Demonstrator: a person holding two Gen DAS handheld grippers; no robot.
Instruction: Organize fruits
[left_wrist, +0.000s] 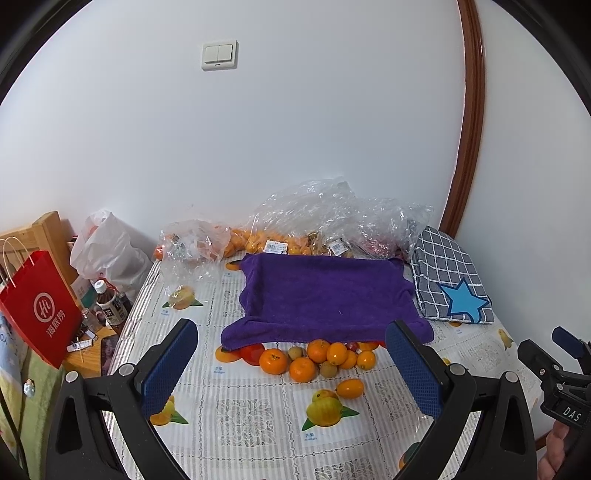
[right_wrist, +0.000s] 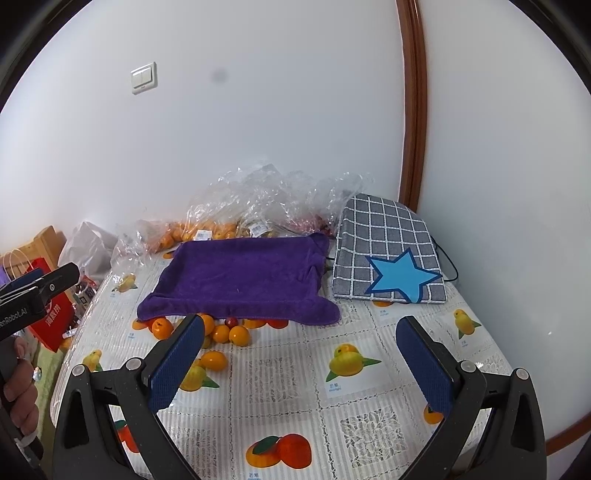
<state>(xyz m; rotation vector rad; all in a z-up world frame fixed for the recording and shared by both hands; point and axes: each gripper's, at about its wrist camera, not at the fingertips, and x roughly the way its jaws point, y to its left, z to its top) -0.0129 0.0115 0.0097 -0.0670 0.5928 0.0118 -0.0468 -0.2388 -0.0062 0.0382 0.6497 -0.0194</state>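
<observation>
Orange fruits (left_wrist: 314, 356) lie just ahead of the wide-spread left gripper (left_wrist: 291, 363) (right gripper (right_wrist: 299, 363) equally wide).

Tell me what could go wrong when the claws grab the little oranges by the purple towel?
The small round oranges and kumquats lie loose in a pile, so nudging one may send others rolling; one oval kumquat already sits apart. Some fruit is tucked under the purple towel's edge, so the open left claw might snag cloth instead.
</observation>
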